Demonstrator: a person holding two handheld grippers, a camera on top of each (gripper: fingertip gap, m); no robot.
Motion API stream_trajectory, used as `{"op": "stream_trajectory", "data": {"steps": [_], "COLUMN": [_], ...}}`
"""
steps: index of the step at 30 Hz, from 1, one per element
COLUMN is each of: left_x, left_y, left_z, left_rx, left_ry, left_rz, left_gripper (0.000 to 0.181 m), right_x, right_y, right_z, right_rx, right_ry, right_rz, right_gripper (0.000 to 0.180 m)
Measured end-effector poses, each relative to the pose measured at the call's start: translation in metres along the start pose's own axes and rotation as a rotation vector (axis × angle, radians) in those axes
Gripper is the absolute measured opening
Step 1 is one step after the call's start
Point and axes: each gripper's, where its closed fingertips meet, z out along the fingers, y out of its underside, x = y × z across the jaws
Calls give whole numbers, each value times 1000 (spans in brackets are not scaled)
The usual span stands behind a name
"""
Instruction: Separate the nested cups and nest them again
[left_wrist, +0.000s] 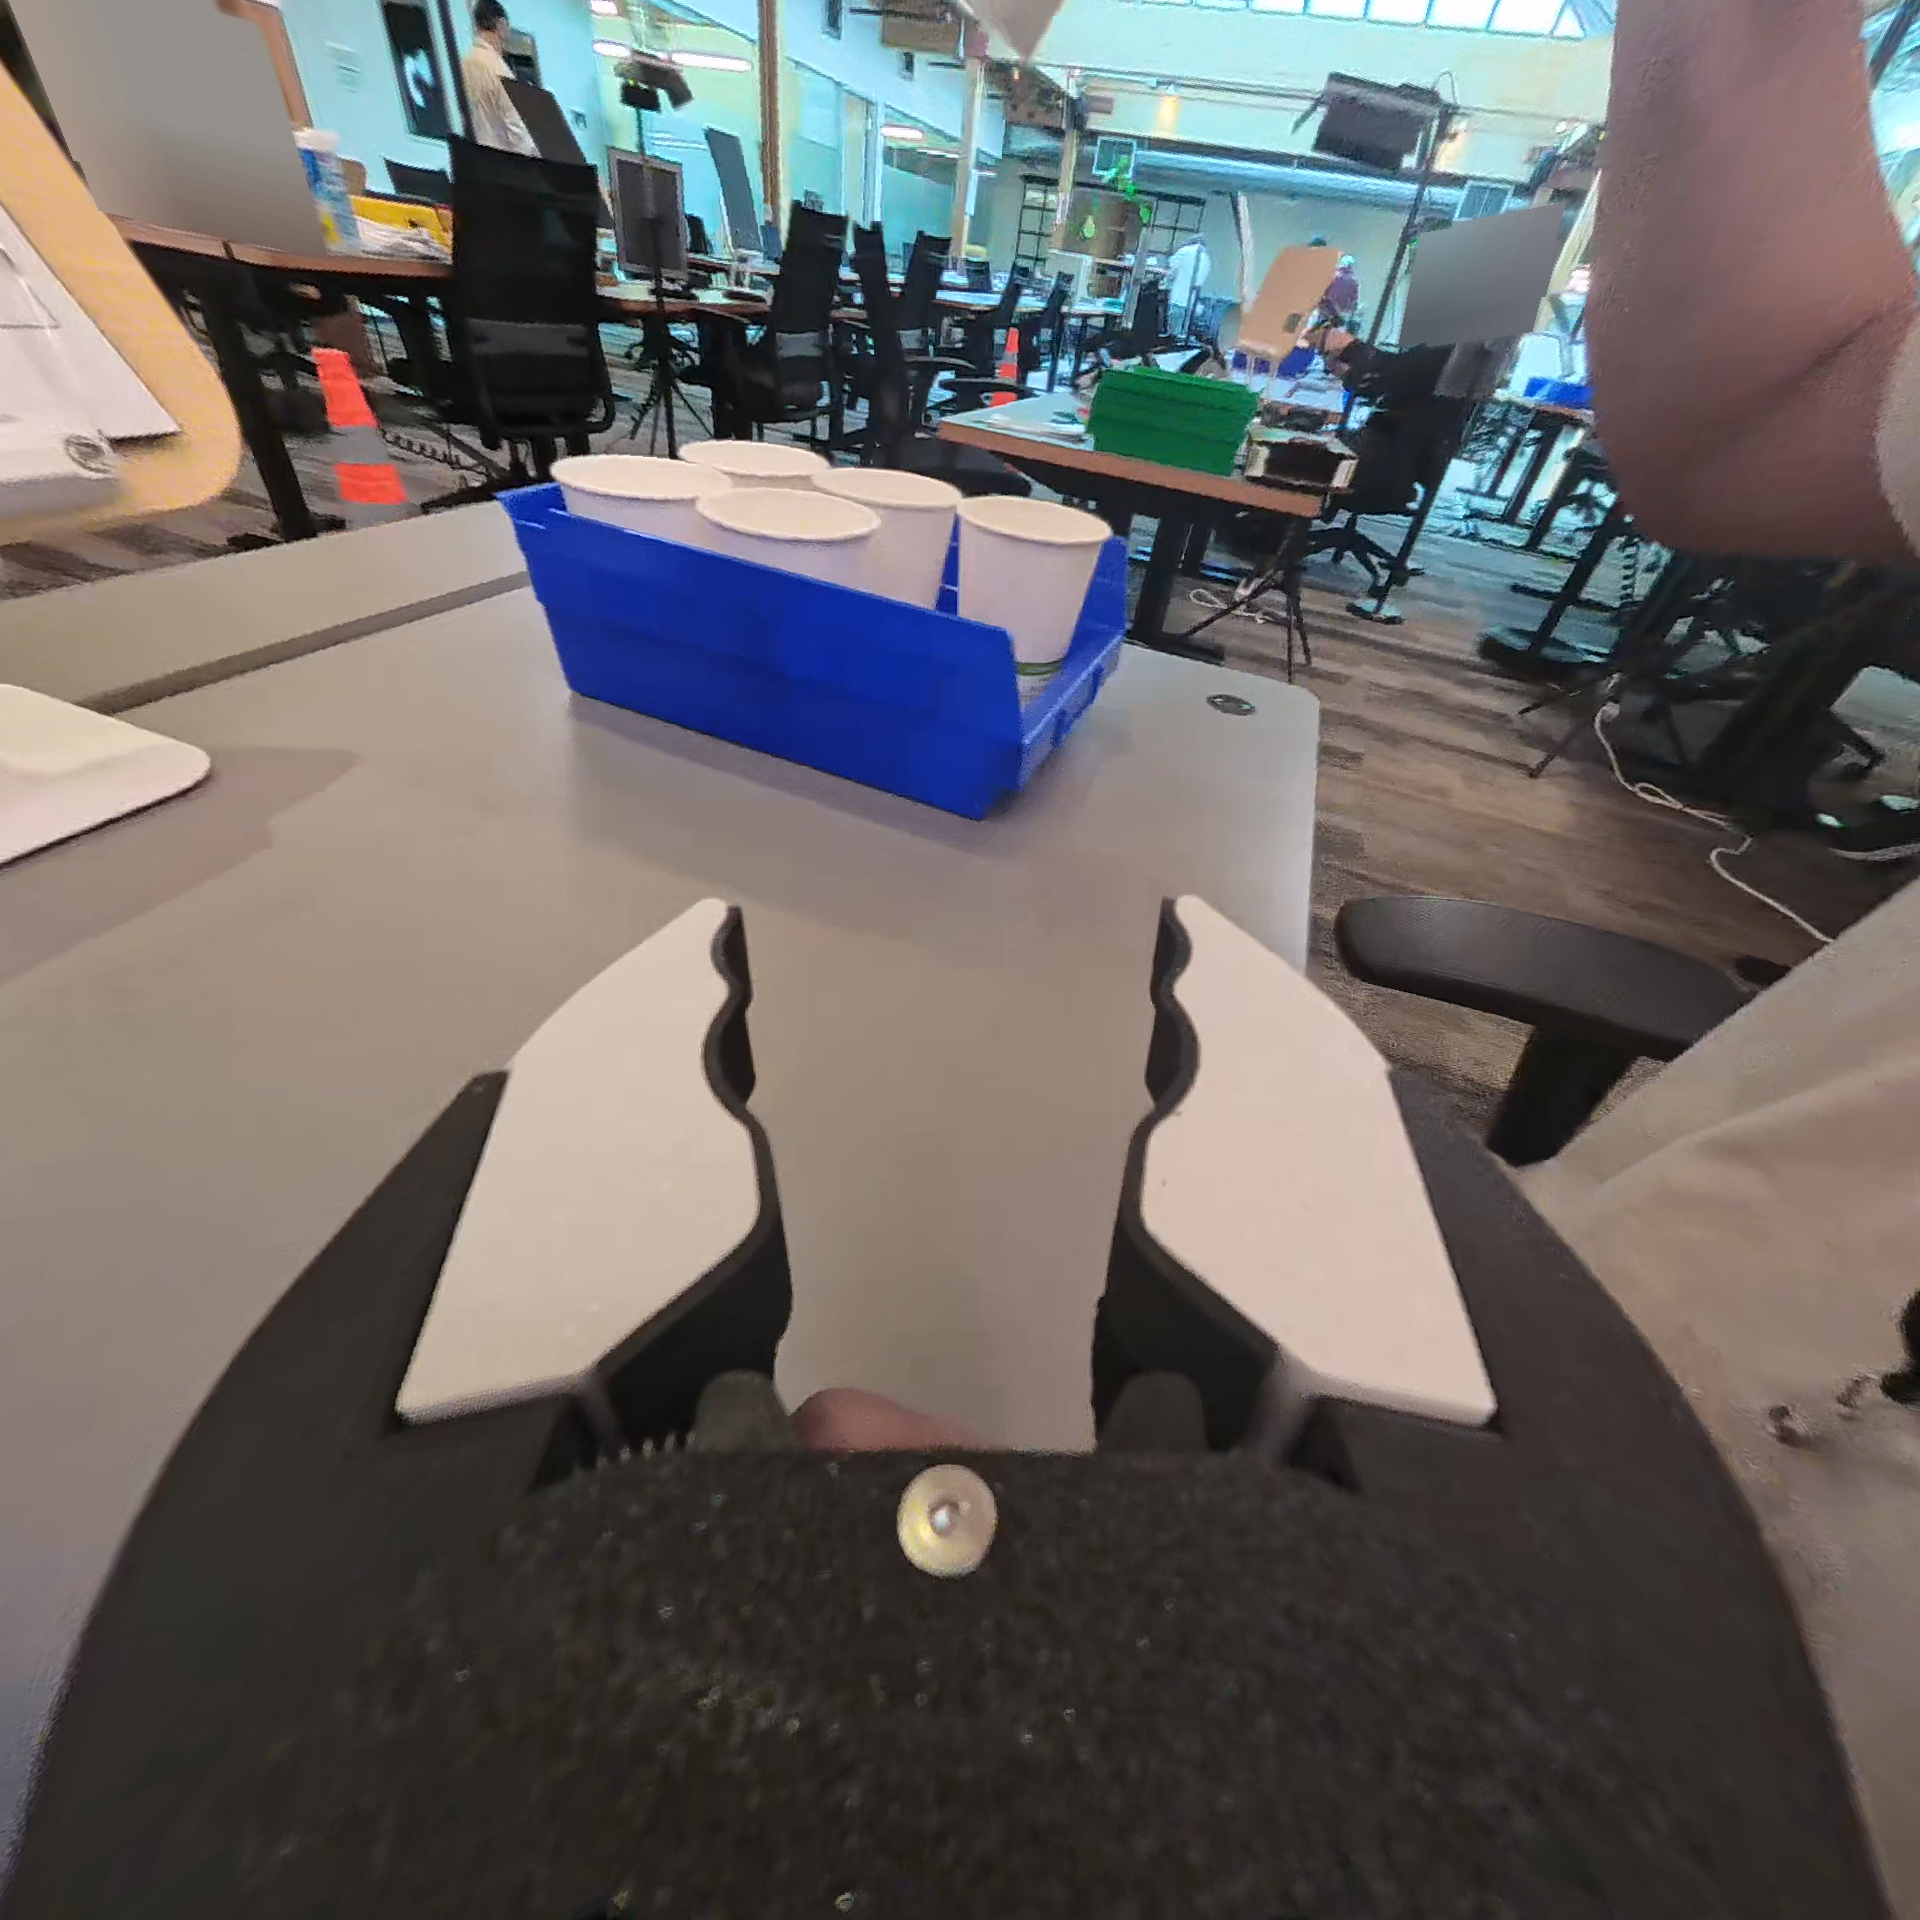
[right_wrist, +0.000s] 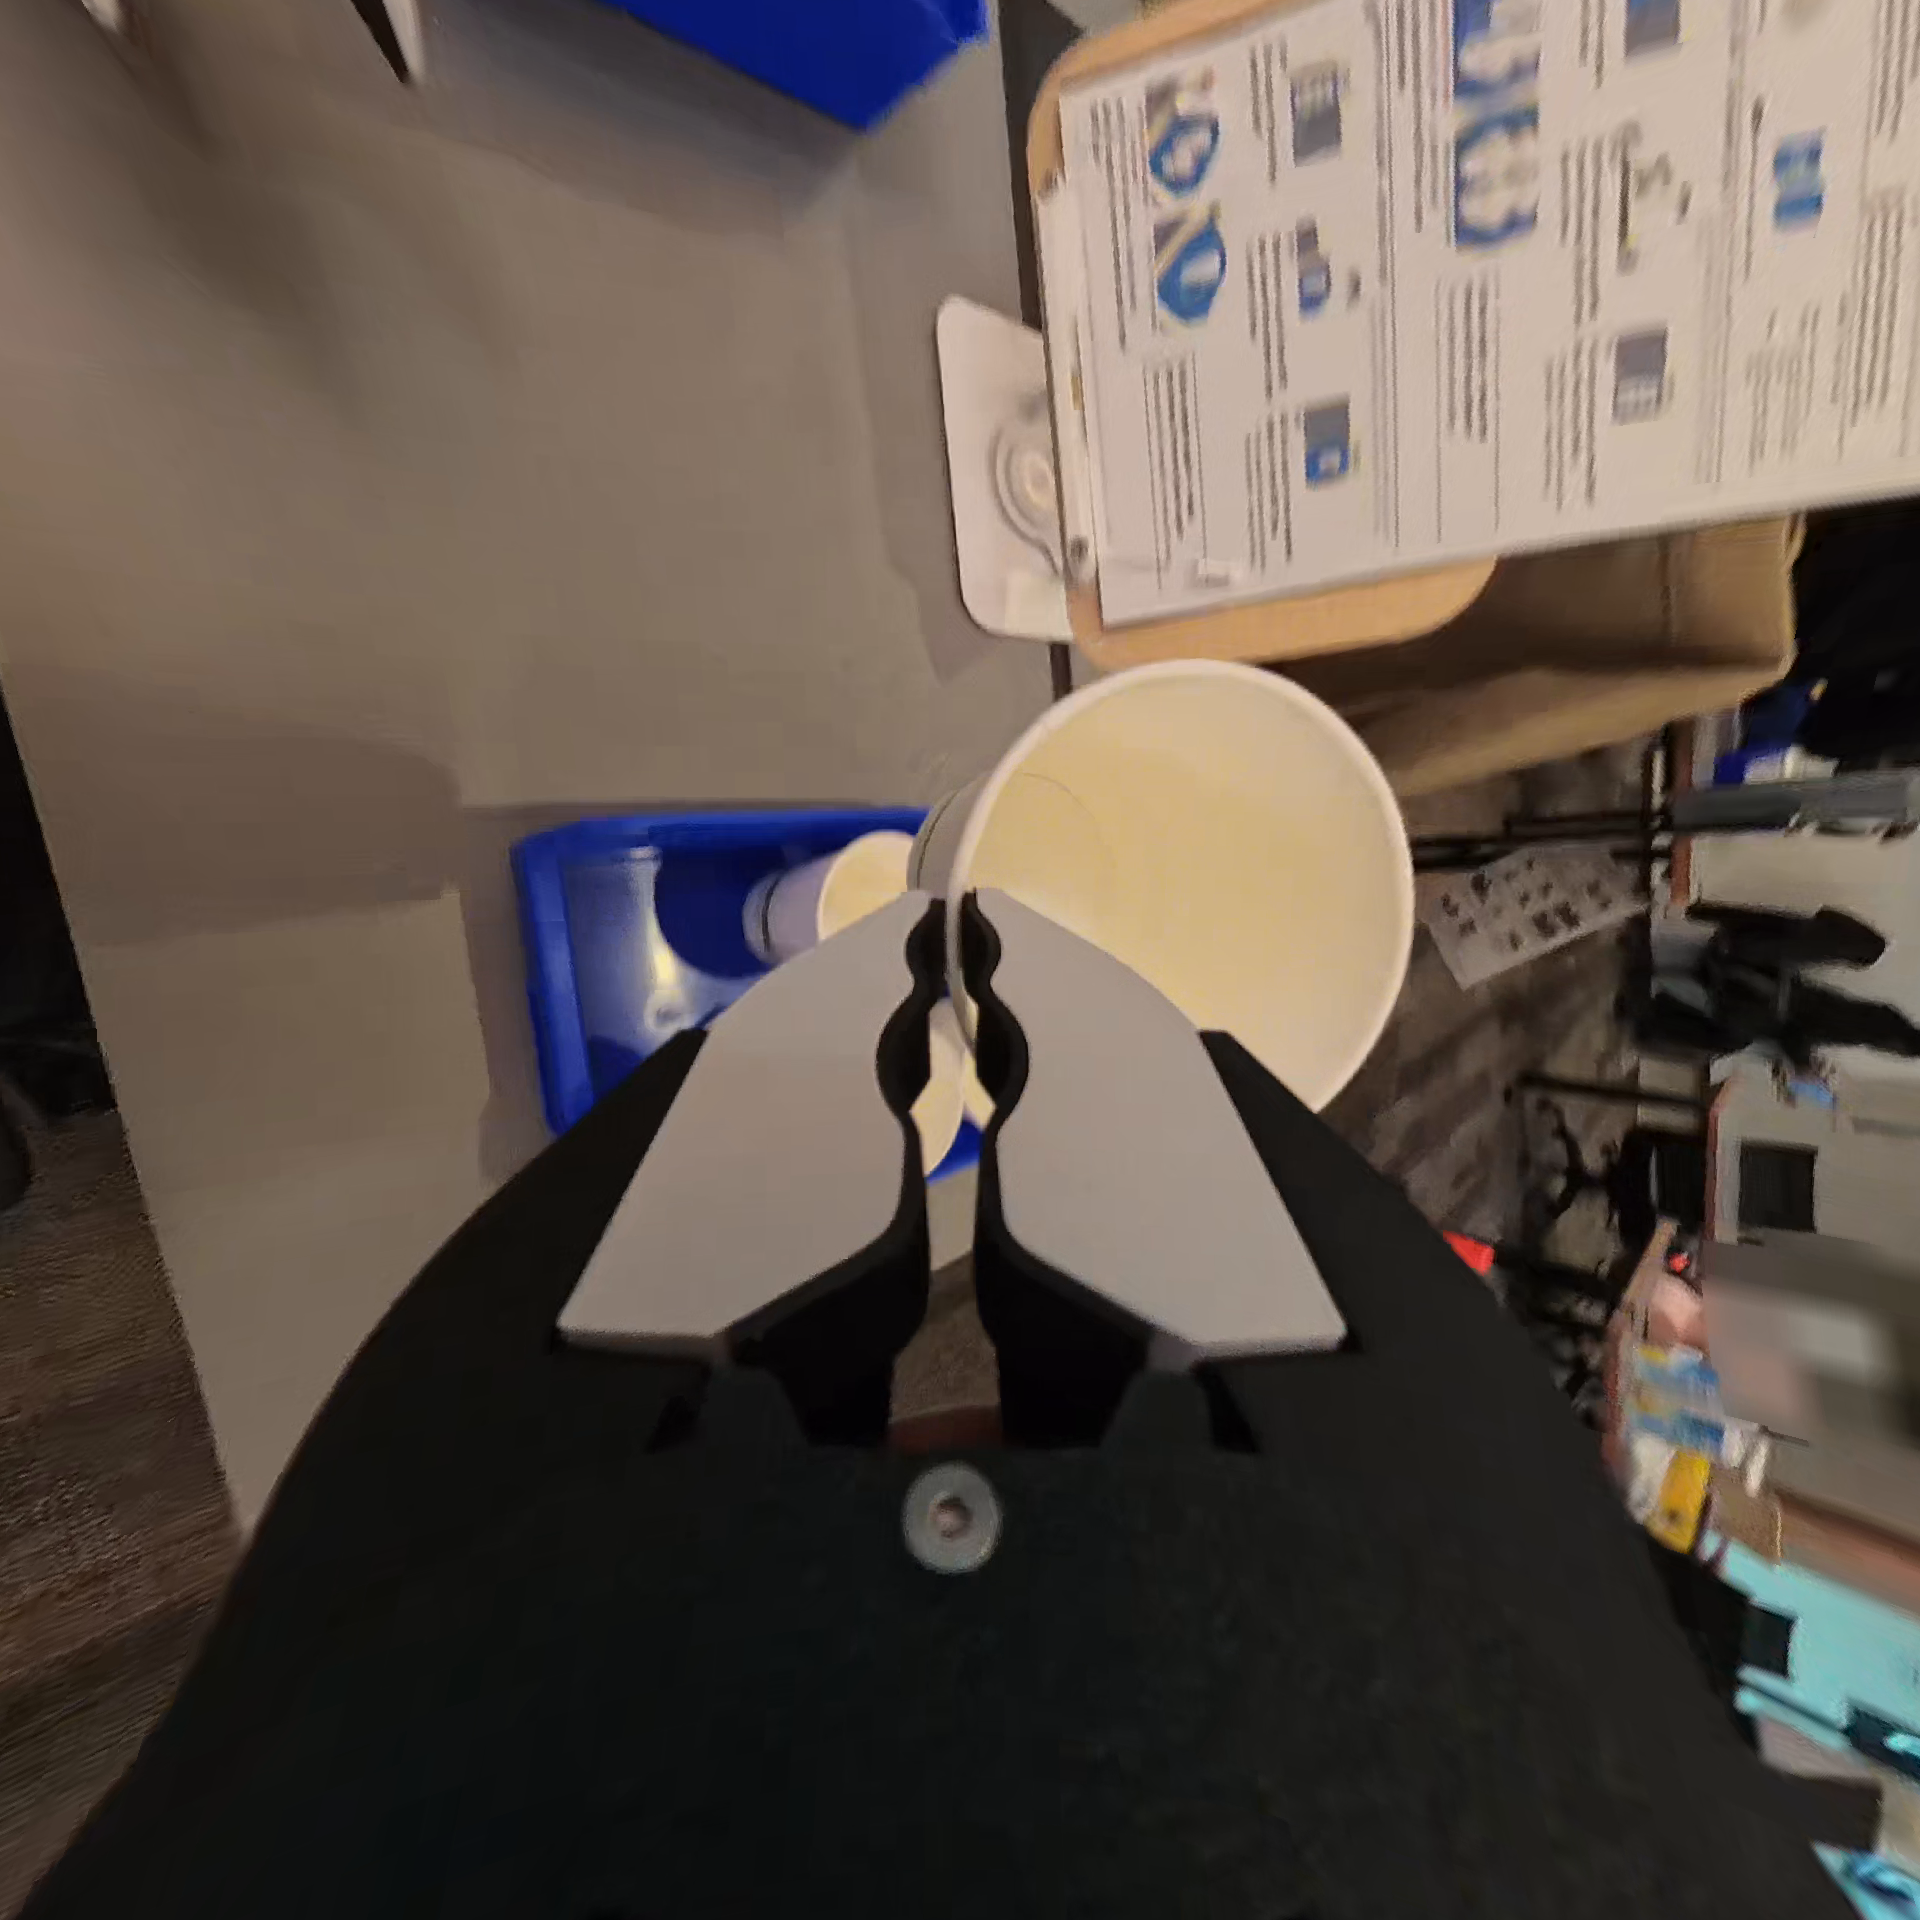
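Observation:
In the left wrist view a blue bin stands on the grey table and holds several white paper cups, upright and apart. My left gripper is open and empty, low over the table, short of the bin. In the right wrist view my right gripper is shut on the rim of a white paper cup, held in the air with its mouth towards the camera. Below it a second blue bin holds more white cups lying on their sides.
A clipboard with printed sheets lies at the table's edge, a white pad beside it. A white flat object sits at the left. A black chair armrest and a person's sleeve are at the right.

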Motion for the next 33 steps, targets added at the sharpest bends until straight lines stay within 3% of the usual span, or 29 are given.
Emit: {"op": "stream_trajectory", "data": {"steps": [3, 8, 16, 23, 25, 26, 30, 33], "left_x": [8, 18, 39, 17, 6, 0, -19, -34], "left_y": [-2, -5, -3, 12, 17, 20, 25, 18], "left_z": [-6, -4, 7, 8, 6, 5, -3, -18], "left_rx": [-1, 8, 14, -68, -87, -97, -104, -51], "left_ry": [-9, 12, 96, -59, -122, -157, -270, -403], "left_rz": [10, 6, -26, -33, -59, -77, -143, -157], "left_gripper": [74, 73, 71, 69, 67, 65, 62, 62], "right_x": [-19, -75, -133, -145, -143, -139, -122, -111], "right_y": [38, 83, 104, 111, 113, 113, 109, 90], "right_z": [5, 62, 144, 173, 179, 182, 175, 153], "right_rx": [-16, -83, -125, -156, -162, -165, -172, -77], "right_ry": [-46, -153, -318, -385, -361, -322, -176, 2], "right_rz": [91, 154, 193, 181, 189, 204, 279, 382], "right_gripper": [3, 3, 3, 3, 6, 18, 38, 39]}}
